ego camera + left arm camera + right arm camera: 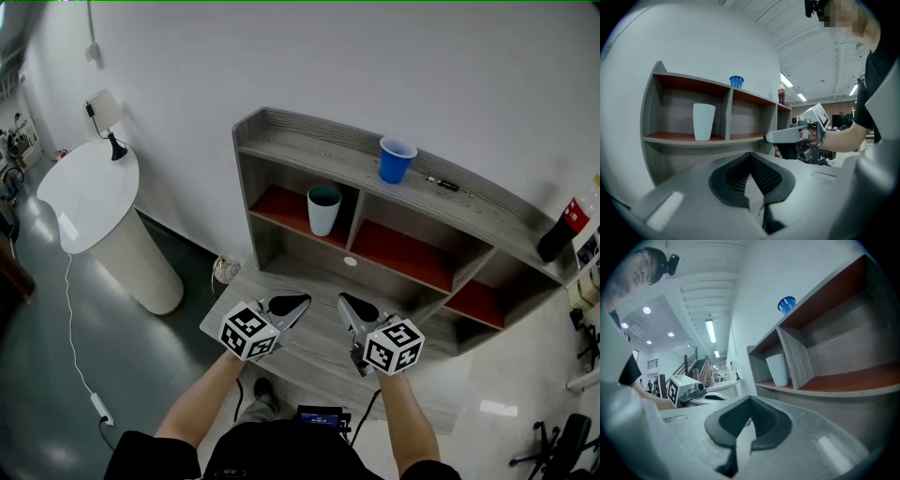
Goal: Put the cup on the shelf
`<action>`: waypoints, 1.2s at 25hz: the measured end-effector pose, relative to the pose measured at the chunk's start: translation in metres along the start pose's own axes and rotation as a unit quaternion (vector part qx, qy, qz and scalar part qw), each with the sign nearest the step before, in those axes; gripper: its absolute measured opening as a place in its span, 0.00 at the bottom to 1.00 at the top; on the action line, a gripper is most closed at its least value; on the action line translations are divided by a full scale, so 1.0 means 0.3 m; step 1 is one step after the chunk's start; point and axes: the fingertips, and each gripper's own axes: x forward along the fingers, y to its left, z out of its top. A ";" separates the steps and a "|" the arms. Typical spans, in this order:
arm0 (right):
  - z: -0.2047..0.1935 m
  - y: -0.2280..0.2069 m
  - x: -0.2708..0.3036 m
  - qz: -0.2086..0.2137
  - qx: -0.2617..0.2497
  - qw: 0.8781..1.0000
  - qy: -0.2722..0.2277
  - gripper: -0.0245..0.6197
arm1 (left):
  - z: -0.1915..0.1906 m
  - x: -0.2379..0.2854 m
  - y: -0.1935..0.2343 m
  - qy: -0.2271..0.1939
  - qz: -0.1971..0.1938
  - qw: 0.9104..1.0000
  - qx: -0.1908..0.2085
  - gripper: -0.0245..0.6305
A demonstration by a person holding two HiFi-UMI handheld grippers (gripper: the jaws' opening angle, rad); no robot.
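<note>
Shelf (281, 127) holds white cup (323, 209) inside, blue cup (397, 159) atop.

On my feed, both tools are pale grey plastic. The left gripper (300, 301) and the right gripper (345, 301) taper to pointed jaws lined with black ribbed pads (737, 177). Each carries a white cube (248, 330) printed with black square markers. Along the bottom edge I see black short sleeves (150, 457), a small black box (320, 415) at the chest and a thin black cable (375, 406) beside it.
</note>
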 end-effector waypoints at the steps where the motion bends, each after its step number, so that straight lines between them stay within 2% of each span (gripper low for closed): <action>1: -0.005 -0.001 -0.006 -0.001 0.003 1.000 -0.001 0.03 | -0.009 -0.007 -0.007 -0.001 -0.001 1.000 -0.005 0.04; 9: -0.026 -0.004 -0.051 -0.023 0.027 0.999 -0.014 0.03 | -0.067 -0.058 -0.057 -0.009 -0.010 0.999 -0.038 0.04; 16: -0.054 0.035 -0.068 -0.040 0.041 0.998 -0.019 0.03 | -0.090 -0.114 -0.104 -0.009 -0.029 0.999 -0.033 0.04; 30: -0.150 0.271 -0.140 -0.081 0.023 0.996 -0.012 0.03 | -0.184 -0.369 -0.211 -0.002 -0.046 0.998 -0.030 0.04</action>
